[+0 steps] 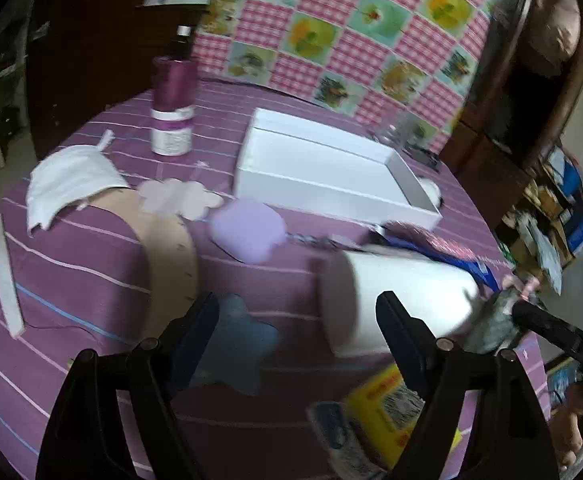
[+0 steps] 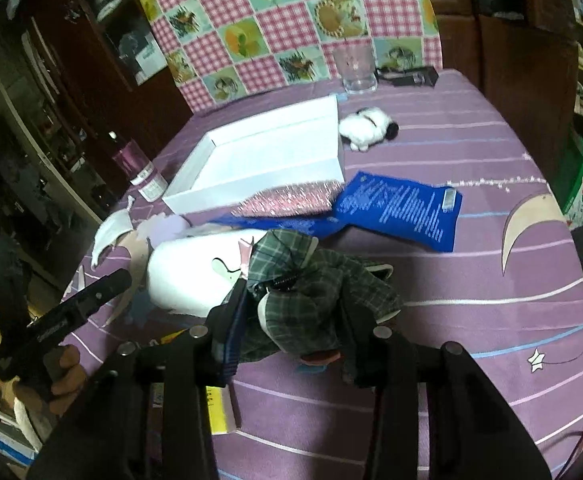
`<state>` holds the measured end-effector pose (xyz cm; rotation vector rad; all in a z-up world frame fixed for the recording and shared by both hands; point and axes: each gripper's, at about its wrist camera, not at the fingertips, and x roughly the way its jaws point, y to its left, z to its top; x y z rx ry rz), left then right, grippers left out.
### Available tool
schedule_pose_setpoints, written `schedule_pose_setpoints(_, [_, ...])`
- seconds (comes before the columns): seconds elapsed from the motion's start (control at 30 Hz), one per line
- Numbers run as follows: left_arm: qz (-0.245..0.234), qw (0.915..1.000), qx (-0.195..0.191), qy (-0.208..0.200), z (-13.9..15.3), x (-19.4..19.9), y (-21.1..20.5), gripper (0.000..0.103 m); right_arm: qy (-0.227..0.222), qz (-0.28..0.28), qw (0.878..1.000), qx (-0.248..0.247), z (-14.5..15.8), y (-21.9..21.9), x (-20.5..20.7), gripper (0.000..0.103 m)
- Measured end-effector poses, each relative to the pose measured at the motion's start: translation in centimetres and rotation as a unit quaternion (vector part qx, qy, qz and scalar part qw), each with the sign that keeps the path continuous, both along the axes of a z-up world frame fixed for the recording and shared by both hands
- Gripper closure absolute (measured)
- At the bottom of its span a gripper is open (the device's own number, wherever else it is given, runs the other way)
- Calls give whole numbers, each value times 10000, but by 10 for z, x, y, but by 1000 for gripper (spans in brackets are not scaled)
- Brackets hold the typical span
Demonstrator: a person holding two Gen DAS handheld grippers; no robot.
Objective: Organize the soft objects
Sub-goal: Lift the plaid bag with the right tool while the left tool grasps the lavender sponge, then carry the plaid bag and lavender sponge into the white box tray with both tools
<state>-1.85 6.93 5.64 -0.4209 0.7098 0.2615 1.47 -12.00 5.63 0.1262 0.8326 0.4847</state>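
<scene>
With the right gripper [image 2: 291, 320] clamped on the green plaid cloth [image 2: 311, 276] just above the tabletop [image 2: 471, 280], carry it clear over the white box [image 2: 251, 160] wall before releasing, while the left gripper [image 1: 297, 316] hangs open and empty.

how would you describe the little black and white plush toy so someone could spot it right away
Start at the open white box in the middle of the purple striped tablecloth. Right beside its far corner, near the clear glass, lies the plush toy: small, fluffy, white with black patches, unlike anything nearby.
</scene>
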Motion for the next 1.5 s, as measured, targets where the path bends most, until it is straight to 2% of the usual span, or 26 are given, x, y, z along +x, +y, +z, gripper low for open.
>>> schedule_pose_setpoints(0.1, [3,10000,-2,86,0,1,11,24,-152,57,9998,127,6,-1,-4,62])
schedule_pose_setpoints(0.27, [-90,9983,281,501,-11,5,11,26,-167,102,9996,216,8,0,-7,62])
schedule_pose_setpoints(0.4, [-51,9961,431,769,-20,10,12,33,-190,107,9996,190,8,1,-7,62])
schedule_pose_setpoints(0.57, [-272,9929,657,959,-6,29,15,35,-171,118,9994,268,9,-2,-6,62])
schedule_pose_setpoints(0.7, [-274,9915,689,1064,5,51,26,35,-205,115,9986,470,12,-6,-8,62])
schedule_pose_setpoints(0.8, [-334,9918,765,966,7,69,34,35,-275,46,9980,575,15,-11,-9,62])
schedule_pose_setpoints(0.9, [-426,9915,813,922,-4,88,44,34,-279,-8,9979,588,15,-13,-8,62])
schedule_pose_setpoints(1.0, [-439,9881,878,1187,-28,112,55,35,-222,-46,9980,585,13,-13,-5,62])
schedule_pose_setpoints(1.07, [-413,9885,679,1283,-39,121,61,36,-192,-59,9981,576,11,-14,-4,62])
schedule_pose_setpoints(1.1, [-462,9909,378,1203,-44,123,67,39,-185,-60,9982,569,11,-14,-3,62])
schedule_pose_setpoints(1.13, [-431,9928,329,1072,-43,121,68,42,-180,-60,9983,558,11,-13,-3,62])
schedule_pose_setpoints(1.17, [-473,9933,217,1031,-43,121,69,49,-178,-66,9983,552,11,-14,-2,62])
schedule_pose_setpoints(1.23, [-460,9935,236,1018,-43,119,67,52,-170,-71,9984,541,10,-14,-2,62])
schedule_pose_setpoints(1.3, [-461,9935,431,952,-45,116,61,56,-163,-69,9983,550,10,-14,-2,62])
schedule_pose_setpoints(1.37, [-447,9938,474,897,-46,112,57,66,-160,-87,9985,508,10,-13,-2,62])
schedule_pose_setpoints(1.5, [-301,9951,457,829,-46,105,51,77,-142,-111,9987,478,8,-13,0,62])
